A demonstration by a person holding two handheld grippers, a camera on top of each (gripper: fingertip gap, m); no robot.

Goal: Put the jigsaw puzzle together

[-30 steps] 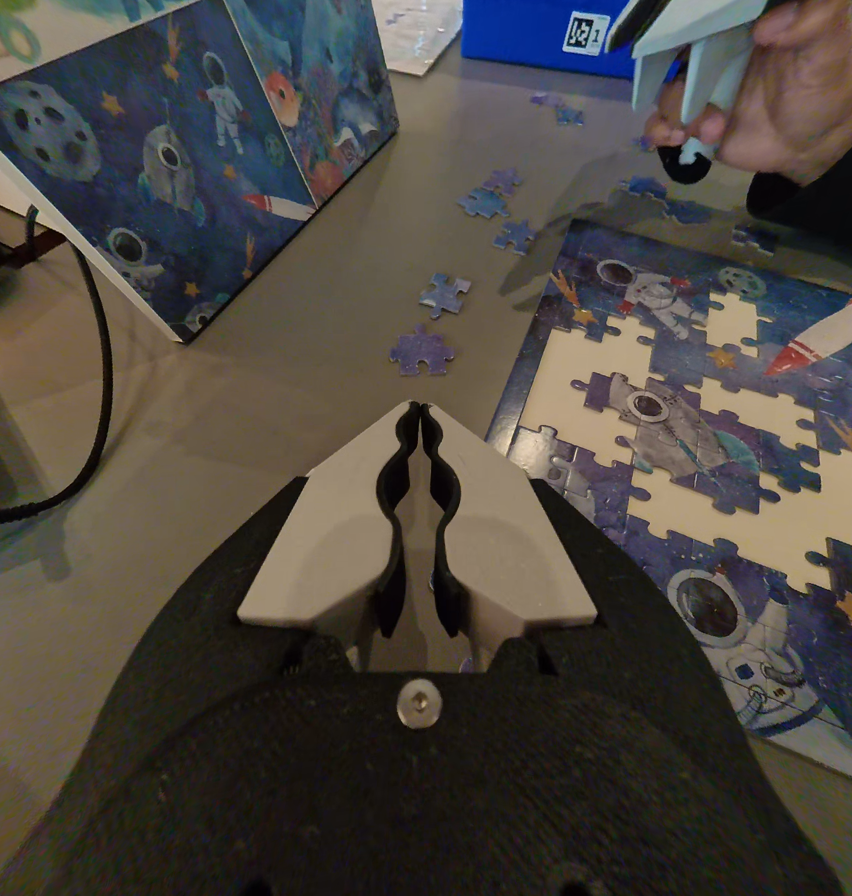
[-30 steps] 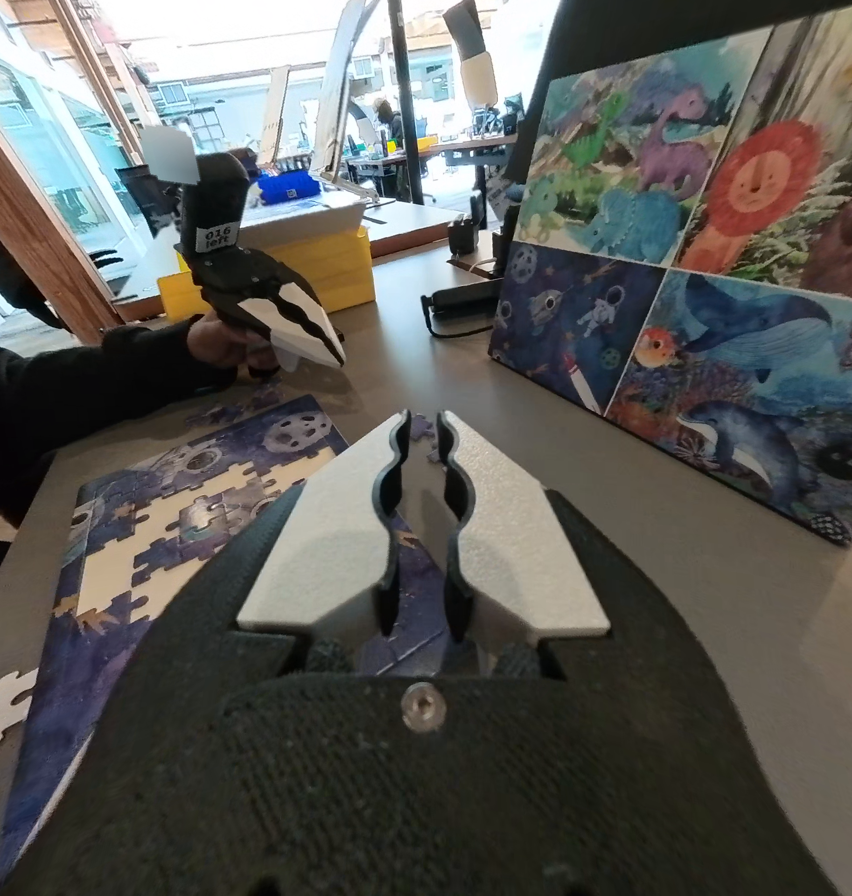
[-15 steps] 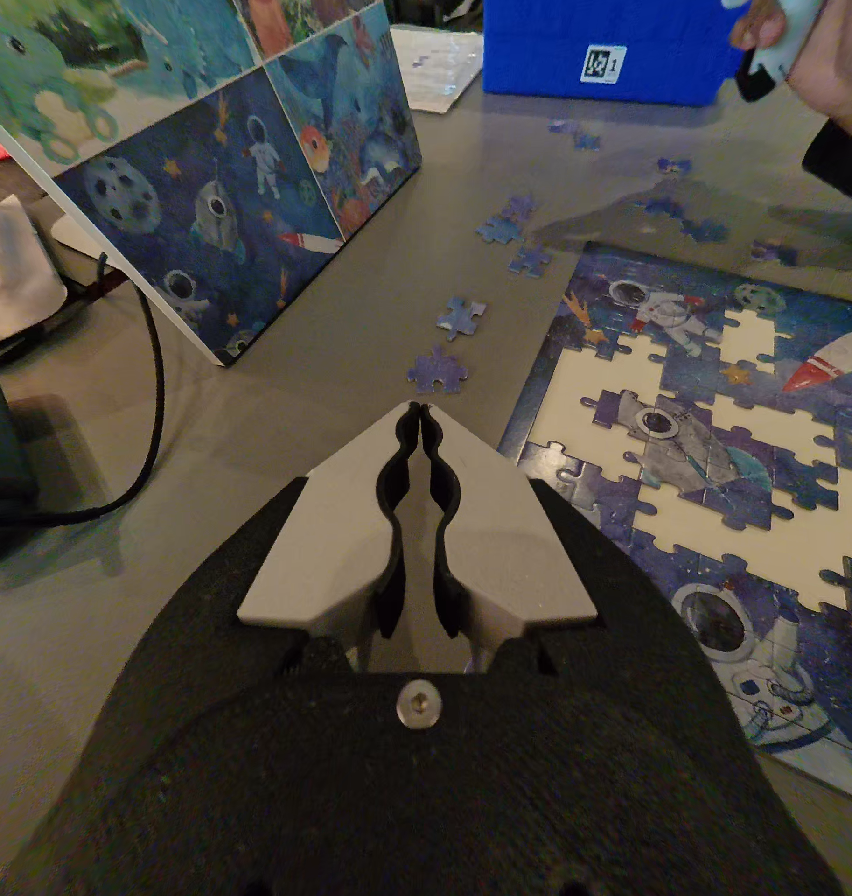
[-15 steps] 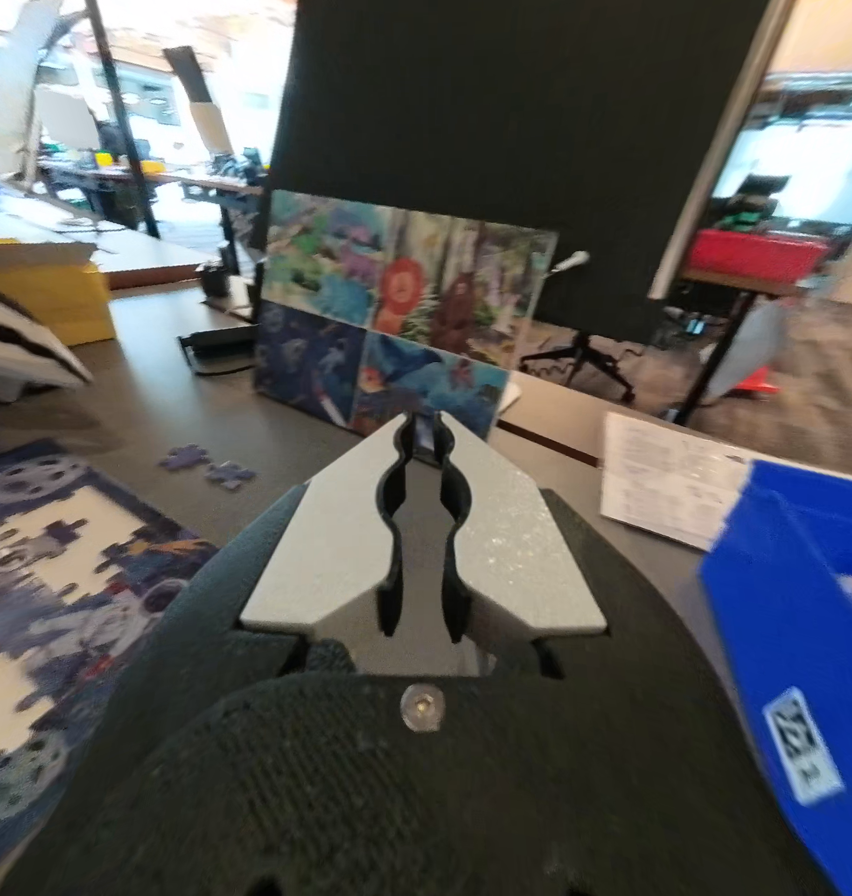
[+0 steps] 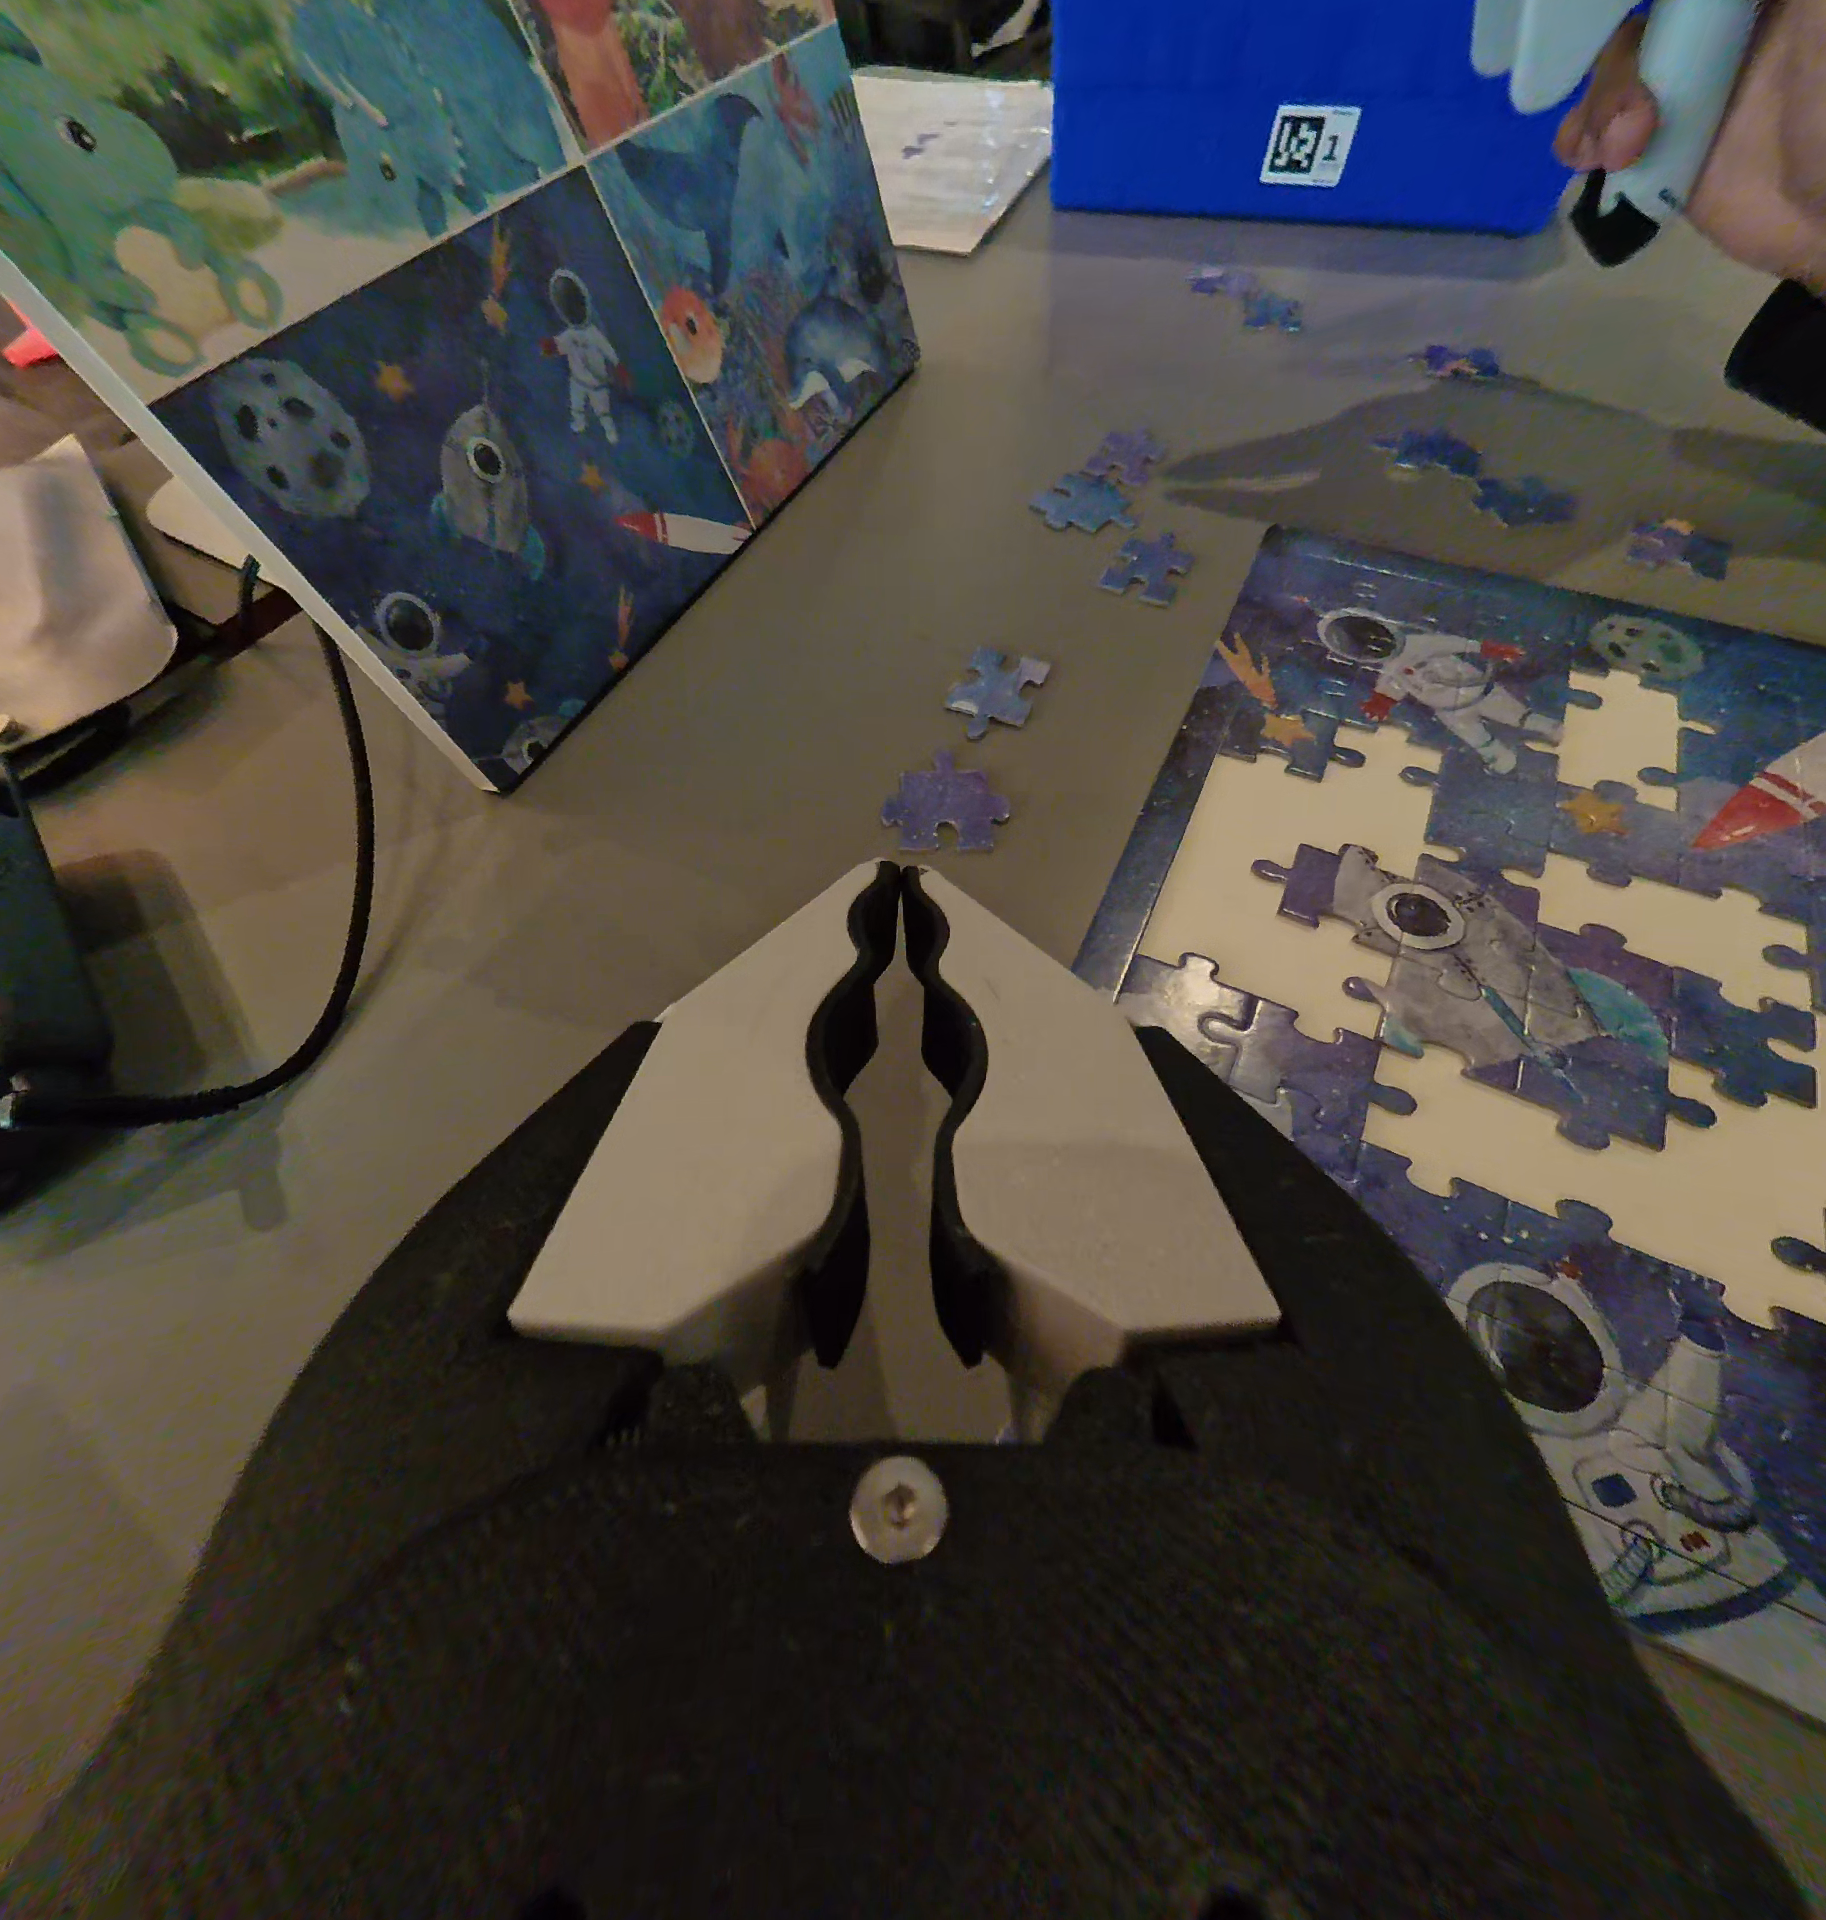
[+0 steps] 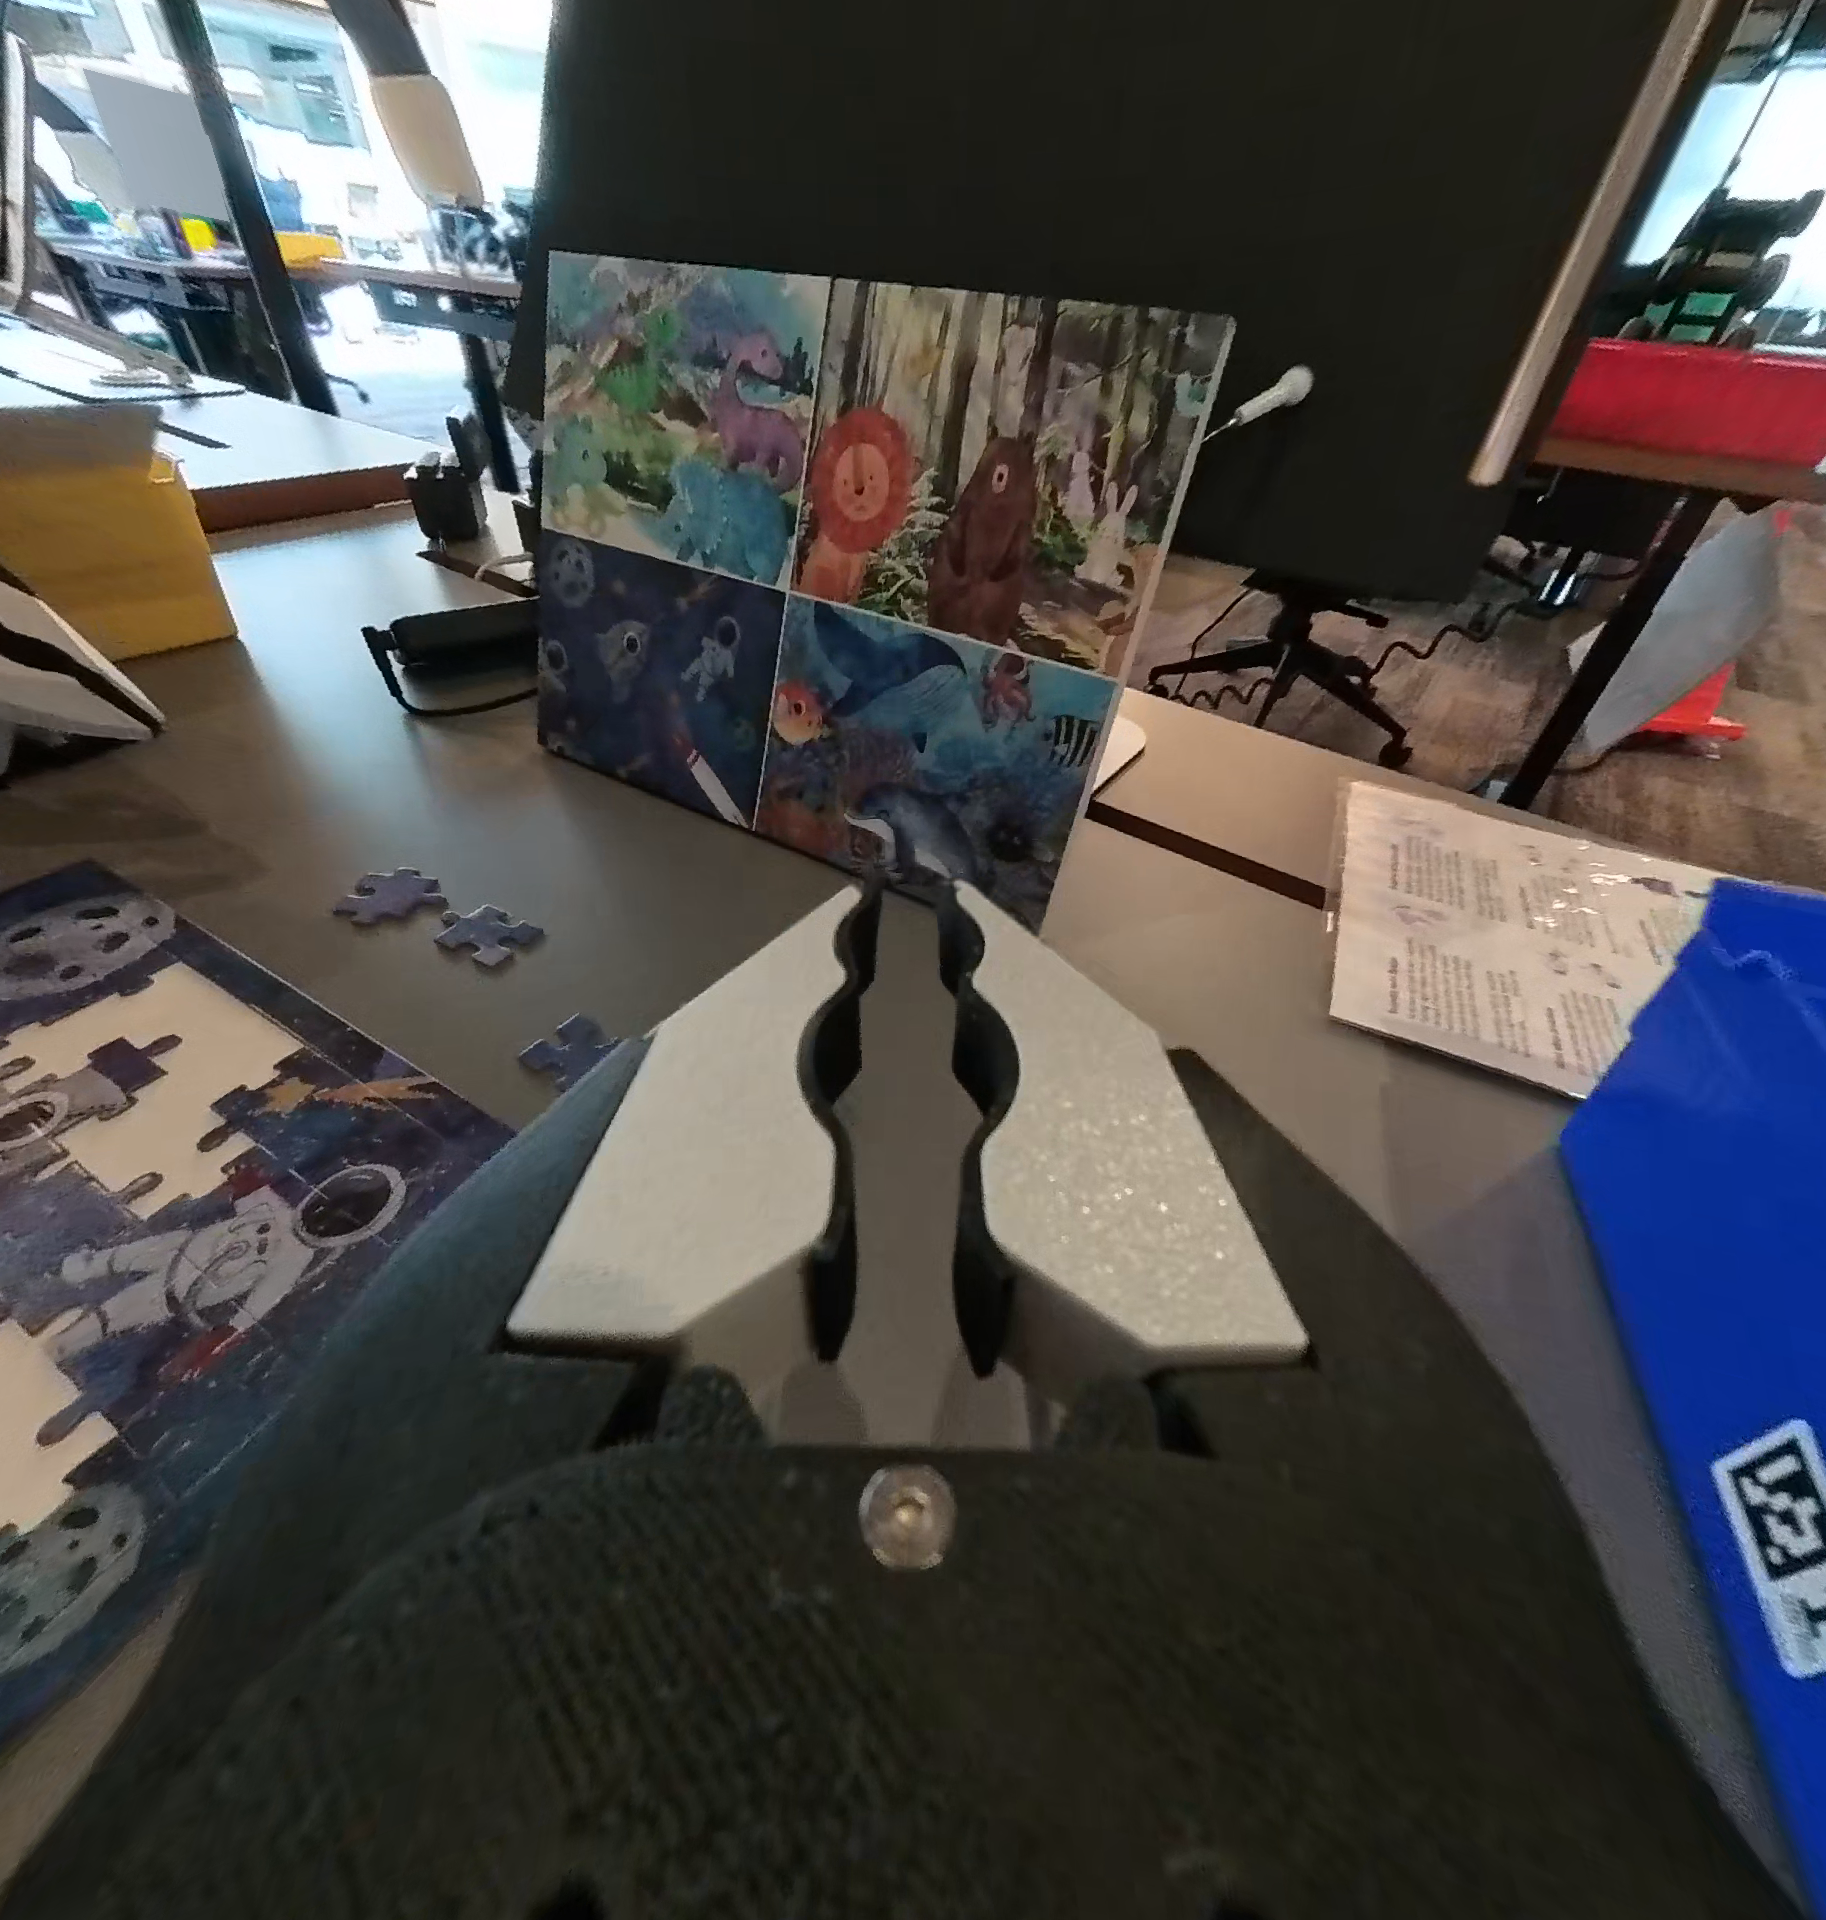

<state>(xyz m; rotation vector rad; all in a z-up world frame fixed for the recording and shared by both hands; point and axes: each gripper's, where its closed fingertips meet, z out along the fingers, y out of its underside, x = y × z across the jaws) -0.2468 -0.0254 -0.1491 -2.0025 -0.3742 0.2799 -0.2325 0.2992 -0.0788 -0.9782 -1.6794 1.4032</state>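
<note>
- Left gripper [image 5: 901,868]: tips together, nothing between them, held above the grey table [image 5: 680,665].
- Loose puzzle piece [image 5: 945,805]: flat on the table, just ahead of those tips.
- Jigsaw puzzle [image 5: 1511,997]: to their right, partly filled.
- Right gripper [image 6: 911,894]: tips slightly apart, empty, facing the picture board [image 6: 836,582]; puzzle to its left, blue bin [image 6: 1761,1195] to its right.

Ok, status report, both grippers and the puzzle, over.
Left gripper shut, empty; right gripper slightly open, empty. Puzzle board part filled, loose pieces beside it. Nothing blocking.
</note>
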